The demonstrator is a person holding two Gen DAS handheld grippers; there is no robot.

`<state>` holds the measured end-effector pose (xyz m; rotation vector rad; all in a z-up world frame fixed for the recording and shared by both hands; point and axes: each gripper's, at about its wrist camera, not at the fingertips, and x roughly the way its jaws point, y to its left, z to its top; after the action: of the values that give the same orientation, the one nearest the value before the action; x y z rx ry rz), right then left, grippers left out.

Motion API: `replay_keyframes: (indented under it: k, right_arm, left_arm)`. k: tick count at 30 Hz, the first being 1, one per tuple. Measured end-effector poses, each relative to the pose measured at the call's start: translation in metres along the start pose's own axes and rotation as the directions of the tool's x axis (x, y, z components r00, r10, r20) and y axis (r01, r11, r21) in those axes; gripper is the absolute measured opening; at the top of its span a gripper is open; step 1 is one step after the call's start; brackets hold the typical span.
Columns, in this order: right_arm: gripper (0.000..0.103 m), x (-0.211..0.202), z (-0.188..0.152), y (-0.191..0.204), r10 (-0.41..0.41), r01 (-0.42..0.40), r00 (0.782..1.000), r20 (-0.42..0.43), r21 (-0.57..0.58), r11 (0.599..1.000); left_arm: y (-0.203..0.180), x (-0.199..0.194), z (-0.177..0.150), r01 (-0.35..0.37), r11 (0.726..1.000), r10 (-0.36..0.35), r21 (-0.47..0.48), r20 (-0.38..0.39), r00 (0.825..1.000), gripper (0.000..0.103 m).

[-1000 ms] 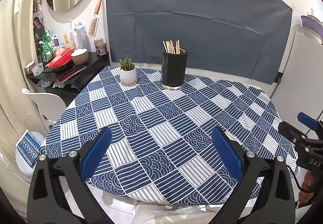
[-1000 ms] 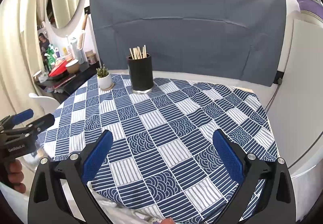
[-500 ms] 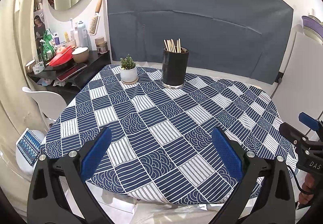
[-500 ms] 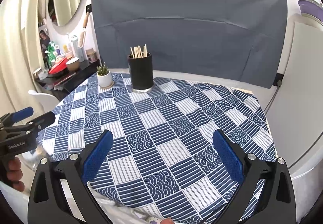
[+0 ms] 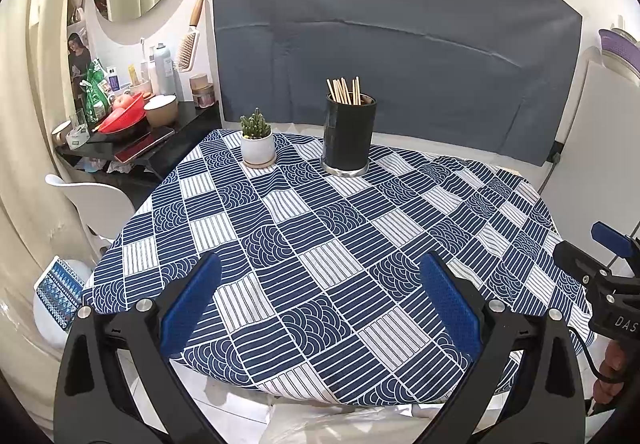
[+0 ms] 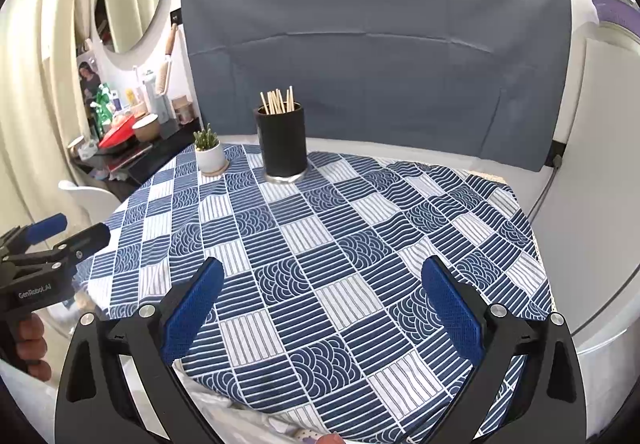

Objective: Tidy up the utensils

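At the table's (image 5: 400,332) far edge we see a black holder (image 5: 349,135) of chopsticks (image 5: 344,91), potted cactus (image 5: 258,141) just beside it, both grippers' fingers spread, left gripper (image 5: 320,304), right gripper (image 6: 320,308), nothing between.

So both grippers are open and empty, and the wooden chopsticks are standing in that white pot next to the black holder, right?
Not quite. Both the left gripper and right gripper are open and empty, but the wooden chopsticks stand in the black holder. The white pot beside it holds a small green plant, as the left wrist view shows.
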<state>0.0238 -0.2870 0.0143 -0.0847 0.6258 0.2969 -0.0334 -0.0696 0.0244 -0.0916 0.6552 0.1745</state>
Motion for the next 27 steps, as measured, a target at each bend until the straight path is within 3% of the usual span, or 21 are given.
replay_keyframes:
  k: [27]
  right_arm:
    - [0.095,0.0077,0.0013,-0.0021,0.002,-0.002,1.0,-0.01,-0.006,1.0]
  left_arm:
    - [0.0022,0.0074,0.0044,-0.006,1.0,0.006,-0.005,-0.013,1.0,0.097]
